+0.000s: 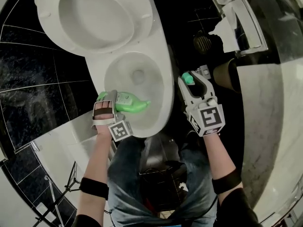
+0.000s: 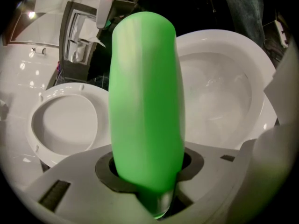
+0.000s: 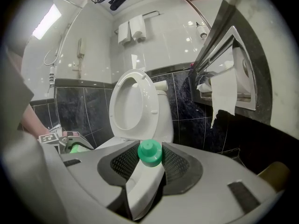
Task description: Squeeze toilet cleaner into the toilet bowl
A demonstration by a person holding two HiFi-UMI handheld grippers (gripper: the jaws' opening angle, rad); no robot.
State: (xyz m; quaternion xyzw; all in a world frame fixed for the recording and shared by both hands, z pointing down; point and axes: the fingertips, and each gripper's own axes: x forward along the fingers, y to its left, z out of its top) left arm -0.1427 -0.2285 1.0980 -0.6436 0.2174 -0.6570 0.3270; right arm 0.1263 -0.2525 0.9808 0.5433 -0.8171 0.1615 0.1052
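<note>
Mid-frame above the toilet bowl (image 1: 162,109), the bottle (image 1: 133,104) is being clamped by the left hand-held gripper (image 1: 112,100), its removed cap (image 1: 188,78) by the right hand-held gripper (image 1: 192,82); squeezing seemingly remains.

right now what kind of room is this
A bathroom, most likely. A white toilet stands with its seat raised against dark tiled walls. Toilet paper hangs from a recessed holder beside it, and folded towels sit on a rail above.
</note>
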